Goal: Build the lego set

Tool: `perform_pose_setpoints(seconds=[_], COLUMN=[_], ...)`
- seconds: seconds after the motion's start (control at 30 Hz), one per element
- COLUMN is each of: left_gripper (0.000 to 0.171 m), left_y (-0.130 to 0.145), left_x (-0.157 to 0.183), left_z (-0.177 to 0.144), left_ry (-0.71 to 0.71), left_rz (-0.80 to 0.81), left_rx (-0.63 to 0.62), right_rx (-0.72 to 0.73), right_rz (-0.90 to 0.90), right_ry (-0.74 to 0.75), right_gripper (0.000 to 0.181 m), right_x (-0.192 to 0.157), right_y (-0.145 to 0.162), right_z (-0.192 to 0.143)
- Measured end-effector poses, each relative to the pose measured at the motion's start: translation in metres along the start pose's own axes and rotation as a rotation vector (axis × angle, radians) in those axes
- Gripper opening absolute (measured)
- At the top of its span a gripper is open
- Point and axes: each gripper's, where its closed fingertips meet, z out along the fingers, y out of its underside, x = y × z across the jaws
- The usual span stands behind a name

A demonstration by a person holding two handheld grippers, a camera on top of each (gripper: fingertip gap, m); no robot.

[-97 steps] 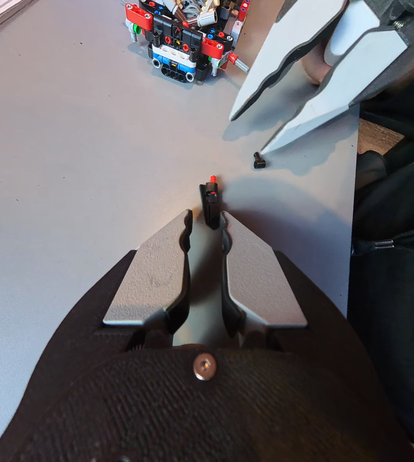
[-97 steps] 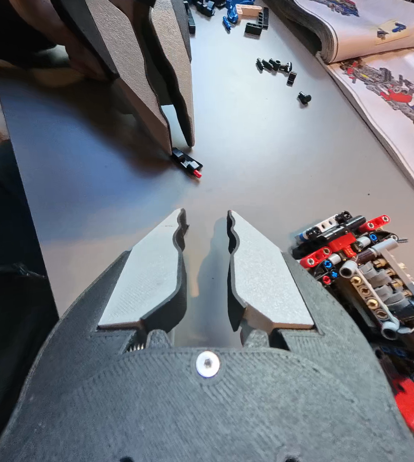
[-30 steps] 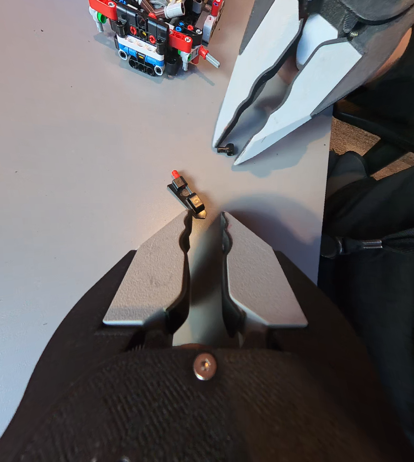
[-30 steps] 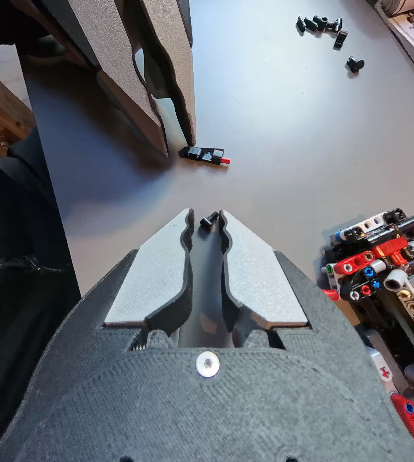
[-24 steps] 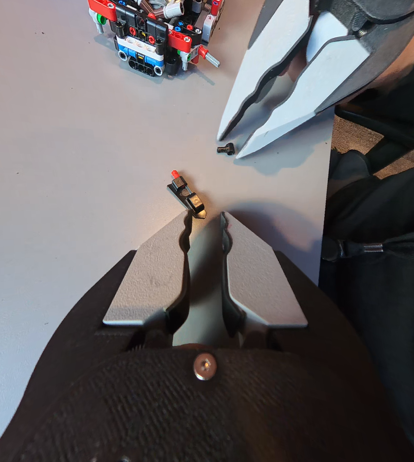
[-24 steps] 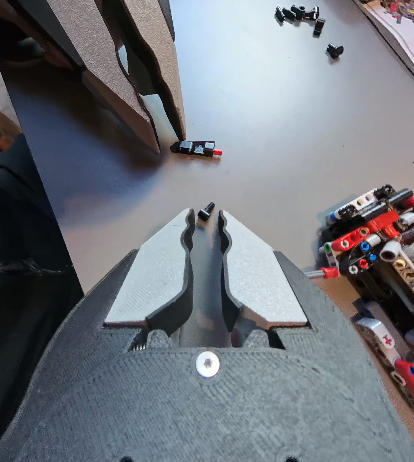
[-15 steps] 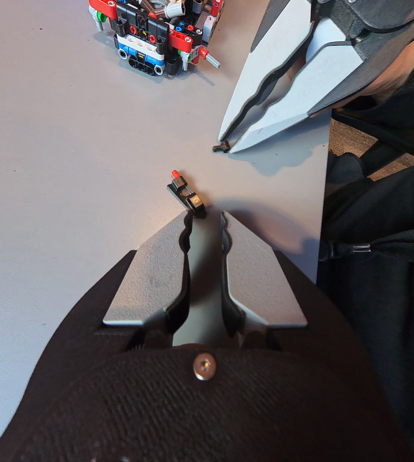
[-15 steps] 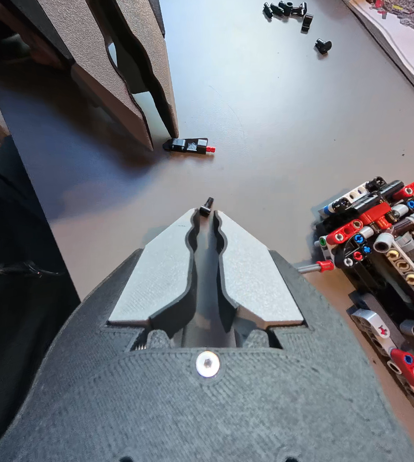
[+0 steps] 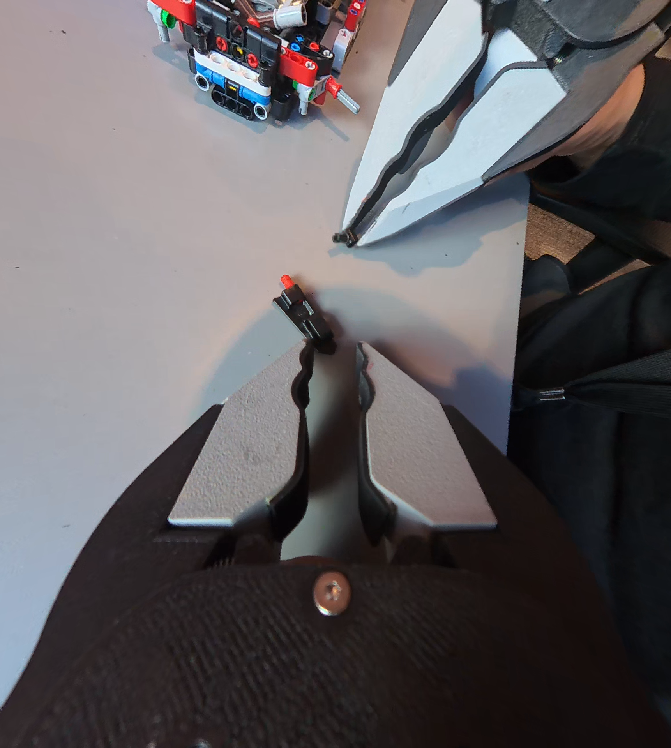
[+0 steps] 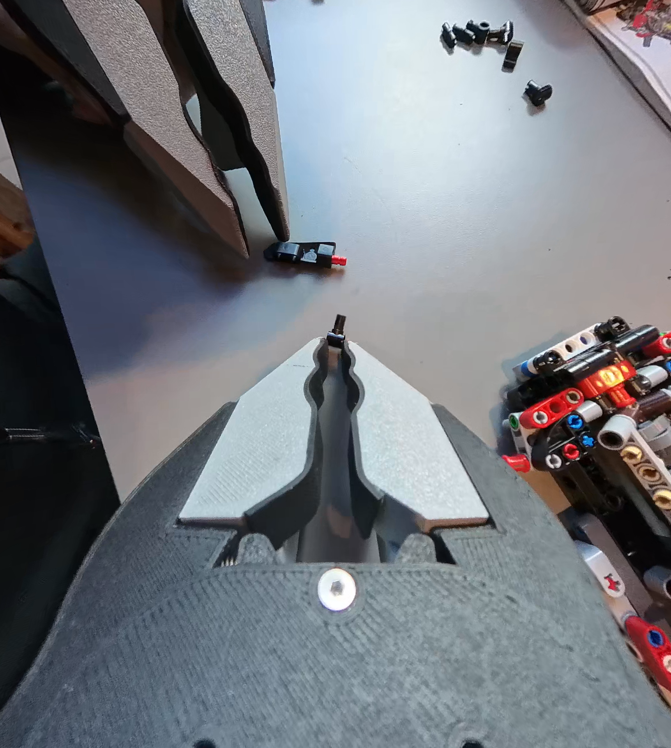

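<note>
A small black pin (image 10: 337,332) is pinched at the tips of my right gripper (image 10: 336,342), which is shut on it just above the grey table; the pin also shows in the left wrist view (image 9: 344,238). A black piece with a red peg (image 9: 303,315) lies on the table, its near end between the tips of my open left gripper (image 9: 332,348). It also shows in the right wrist view (image 10: 305,254), beside the left gripper's fingers (image 10: 245,121). The half-built model (image 10: 625,437) stands at the right; it shows at the top of the left wrist view (image 9: 253,60).
Several loose black pins (image 10: 483,36) lie at the far side of the table (image 10: 447,202). An open instruction booklet (image 10: 657,48) lies at the far right. The table's near edge (image 9: 516,324) runs close to both grippers, with dark clothing beyond it. The grippers' ends are close to 6 cm from one another.
My right gripper closed on the black pin, which now stands end-on at its tips. My left gripper stays open at the black piece, which has barely moved.
</note>
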Motion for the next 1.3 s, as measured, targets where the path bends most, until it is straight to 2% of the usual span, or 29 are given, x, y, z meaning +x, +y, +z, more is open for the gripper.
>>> perform_pose_setpoints(seconds=[0.3, 0.47, 0.63, 0.77, 1.13, 1.23, 1.3], left_gripper=[0.018, 0.019, 0.02, 0.022, 0.022, 0.023, 0.018], left_y=[0.0, -0.008, -0.01, -0.003, -0.003, -0.016, -0.04], left_x=[0.0, -0.007, -0.008, -0.01, -0.009, -0.012, -0.022], left_z=[0.0, -0.01, -0.006, 0.003, 0.003, -0.005, -0.013], left_ry=[-0.012, -0.047, -0.054, -0.075, -0.099, -0.104, -0.134], left_rz=[0.009, 0.046, 0.115, 0.171, 0.188, 0.167, 0.135], left_rx=[0.002, 0.06, 0.037, -0.033, -0.039, -0.004, 0.053], right_rx=[-0.006, -0.011, -0.009, -0.02, 0.018, 0.037, 0.056], right_rz=[-0.003, -0.005, -0.024, -0.024, 0.036, 0.043, 0.04], right_ry=[-0.032, -0.058, -0.1, -0.122, -0.088, -0.065, -0.042], right_gripper=[0.003, 0.003, 0.003, 0.0, 0.0, 0.0, 0.0], right_x=[-0.003, -0.009, -0.021, -0.025, -0.011, -0.006, -0.003], right_y=[0.0, 0.0, -0.007, -0.01, -0.009, -0.009, -0.009], right_z=[0.001, 0.002, 0.009, 0.014, 0.004, 0.0, -0.004])
